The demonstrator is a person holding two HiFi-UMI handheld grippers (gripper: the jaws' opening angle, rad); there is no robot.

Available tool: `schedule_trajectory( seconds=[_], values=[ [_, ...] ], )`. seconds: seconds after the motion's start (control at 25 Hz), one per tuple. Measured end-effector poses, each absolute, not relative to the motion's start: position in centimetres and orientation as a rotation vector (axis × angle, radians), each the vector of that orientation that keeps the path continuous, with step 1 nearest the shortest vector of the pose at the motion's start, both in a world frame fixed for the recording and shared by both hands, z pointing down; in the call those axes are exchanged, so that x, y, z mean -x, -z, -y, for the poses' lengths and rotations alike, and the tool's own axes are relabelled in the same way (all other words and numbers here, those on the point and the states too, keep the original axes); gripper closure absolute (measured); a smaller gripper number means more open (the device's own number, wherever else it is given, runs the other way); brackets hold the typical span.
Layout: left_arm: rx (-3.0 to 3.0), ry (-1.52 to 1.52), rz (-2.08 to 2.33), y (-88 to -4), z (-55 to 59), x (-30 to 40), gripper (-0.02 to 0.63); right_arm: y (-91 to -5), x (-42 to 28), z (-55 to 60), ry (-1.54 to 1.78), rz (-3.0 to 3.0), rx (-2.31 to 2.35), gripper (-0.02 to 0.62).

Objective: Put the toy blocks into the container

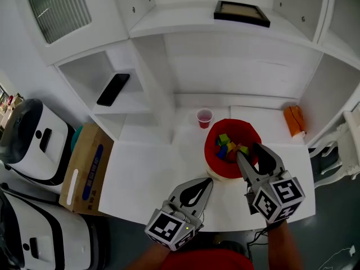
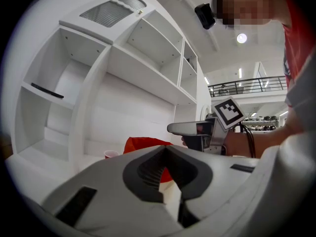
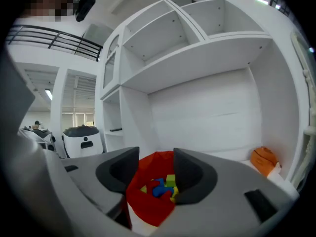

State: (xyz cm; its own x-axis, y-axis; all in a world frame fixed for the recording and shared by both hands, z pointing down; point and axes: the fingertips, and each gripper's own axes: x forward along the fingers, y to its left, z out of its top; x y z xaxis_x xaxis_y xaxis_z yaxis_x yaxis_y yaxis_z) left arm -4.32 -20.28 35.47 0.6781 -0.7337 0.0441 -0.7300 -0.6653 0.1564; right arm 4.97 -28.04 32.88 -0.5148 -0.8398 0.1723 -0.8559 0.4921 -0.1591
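Cardboard box [image 1: 79,176], at 9 o'clock of the white table [image 1: 146,173]: a blue strip [image 1: 93,172] with print is noted on its top face. The print is too small to be read.

Red container [image 1: 211,151] is set at 3 o'clock on the table top. The toy blocks [image 1: 226,145], green, blue and yellow, are piled inside it.

Right gripper [image 1: 247,151] is held at 5 o'clock of the container and tilted down over its rim. Its jaws are spread wide and nothing is pressed between them. The blocks are seen through the gap in the right gripper view.

Left gripper [image 1: 208,181] is held low at 7 o'clock of the container, near its base, and pointed toward 1 o'clock. Its jaws are clenched together on nothing.

A black-and-white square pattern is carried on each marker cube [image 1: 280,198].

Small red cup [image 1: 205,117] is observed at 11 o'clock of the container, apart from it.
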Motion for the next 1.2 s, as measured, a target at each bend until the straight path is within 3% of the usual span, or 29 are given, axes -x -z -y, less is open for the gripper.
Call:
schedule_trajectory(
  seconds=[0.2, 0.44, 1.2],
  values=[
    [-2.748, 0.028, 1.187, -34.9, 19.6, 3.5, 0.594, -30.4, -5.1, 24.2, -0.299, 2.798, -1.467, 0.492],
    [-2.814, 0.047, 1.157, -32.6, 17.7, 2.3, 0.594, -28.9, -5.7, 19.2, -0.253, 2.874, -1.443, 0.582],
    [-2.903, -0.034, 1.040, -31.7, 11.6, -1.3, 0.594, -30.2, -5.8, 11.7, -0.175, 2.914, -1.404, 0.589]
  ],
)
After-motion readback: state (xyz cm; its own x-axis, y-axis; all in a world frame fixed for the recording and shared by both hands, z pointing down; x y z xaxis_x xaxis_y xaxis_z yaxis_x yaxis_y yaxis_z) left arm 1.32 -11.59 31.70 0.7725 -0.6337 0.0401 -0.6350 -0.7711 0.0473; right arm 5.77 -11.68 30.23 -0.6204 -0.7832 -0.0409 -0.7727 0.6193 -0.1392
